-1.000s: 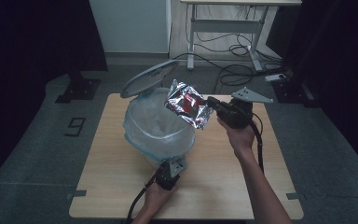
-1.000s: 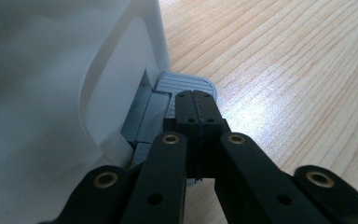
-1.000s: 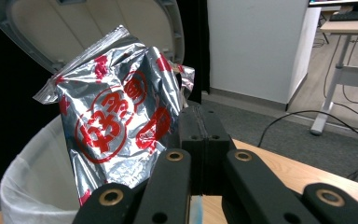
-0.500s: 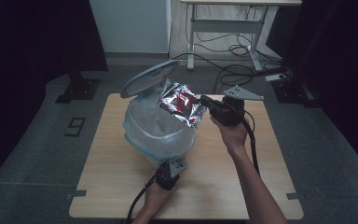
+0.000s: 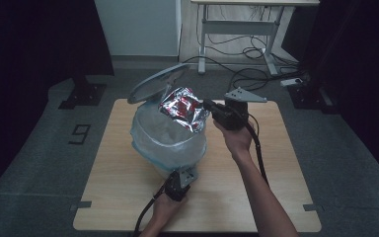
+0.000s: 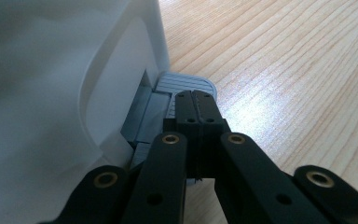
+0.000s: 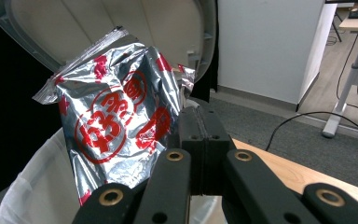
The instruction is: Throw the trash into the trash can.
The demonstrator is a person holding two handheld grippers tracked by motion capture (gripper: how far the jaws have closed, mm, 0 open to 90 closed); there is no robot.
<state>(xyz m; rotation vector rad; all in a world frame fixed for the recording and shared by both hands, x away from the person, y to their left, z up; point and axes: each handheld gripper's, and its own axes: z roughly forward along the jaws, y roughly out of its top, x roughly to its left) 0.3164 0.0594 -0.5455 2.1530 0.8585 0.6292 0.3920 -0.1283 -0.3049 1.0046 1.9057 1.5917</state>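
A: What is the right tongs (image 5: 210, 106) carrying?

B: It is gripping a silver foil snack bag (image 5: 183, 108) by one edge, jaws pressed together on the foil, and holding it up over the mouth of the white pedal bin (image 5: 170, 143) on the counter (image 5: 276, 163). In the right gripper view the snack bag (image 7: 116, 126) is showing large red characters inside a red circle, but the crinkled foil is bending them and I am not managing to read them.

A: Any other writing?

B: A dark mark like a "9" (image 5: 80, 133) is lying on the floor to the left of the counter.

A: And the left tongs (image 5: 180, 183)?

B: In the left gripper view its jaws are standing closed against each other, tips resting on the grey ribbed pedal (image 6: 186, 88) at the foot of the bin. They are holding nothing.

A: What is hard to make out?

B: The bin's lid (image 5: 157, 83) is standing tilted open behind the bag, and a clear liner (image 5: 150, 140) is draping the rim, so the inside of the bin is blurring into pale haze. The bag's lower corner is being cut off behind the right tongs' black linkage.
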